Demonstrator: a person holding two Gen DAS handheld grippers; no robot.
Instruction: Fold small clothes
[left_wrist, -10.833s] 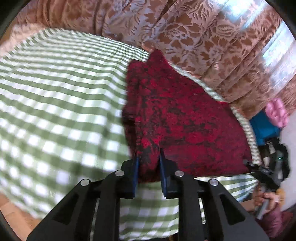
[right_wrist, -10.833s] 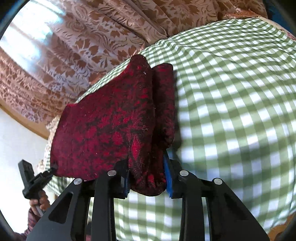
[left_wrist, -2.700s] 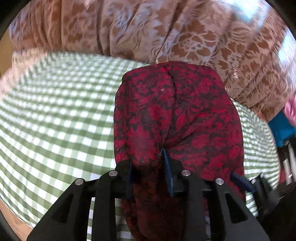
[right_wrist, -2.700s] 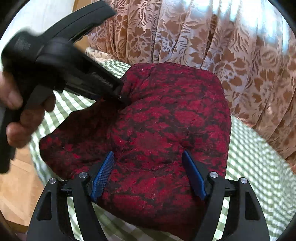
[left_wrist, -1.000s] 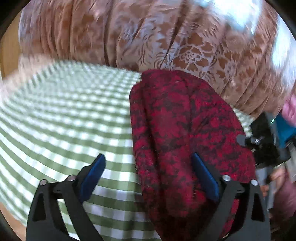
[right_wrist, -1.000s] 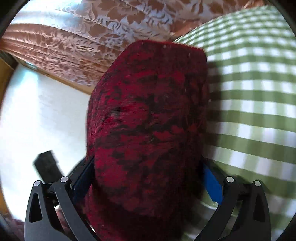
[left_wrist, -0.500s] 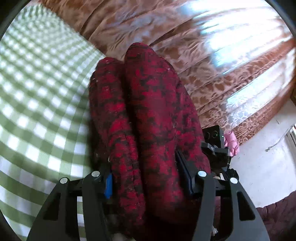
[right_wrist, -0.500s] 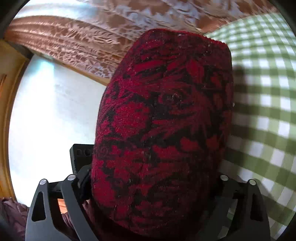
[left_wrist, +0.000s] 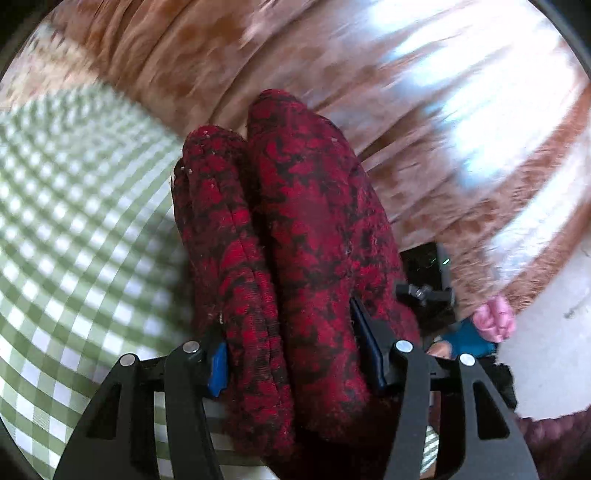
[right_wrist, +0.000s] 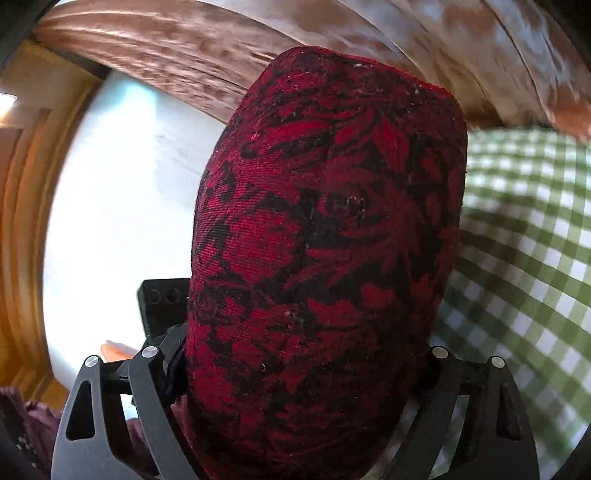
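Note:
A dark red garment with a black floral pattern (left_wrist: 314, 221) is folded into a thick bundle and held between both grippers above the green-and-white checked tablecloth (left_wrist: 74, 221). My left gripper (left_wrist: 291, 354) is shut on the bundle's two stacked folds, its blue pads pressing from each side. In the right wrist view the same garment (right_wrist: 332, 221) fills the middle, and my right gripper (right_wrist: 303, 362) is shut on it at a wide span, with the pads buried in the cloth. The checked tablecloth (right_wrist: 535, 240) lies to the right.
A brown patterned curtain (left_wrist: 406, 92) hangs behind the table. The right gripper's black body (left_wrist: 424, 291) shows past the garment, with pink and blue cloth (left_wrist: 495, 317) beyond it. A white wall (right_wrist: 122, 203) and a wooden frame (right_wrist: 22, 221) stand to the left.
The left jaws, wide open beside the garment a second ago, have closed onto its folds. The right jaws narrowed onto the bundle. Both hands swung sideways, carrying it.

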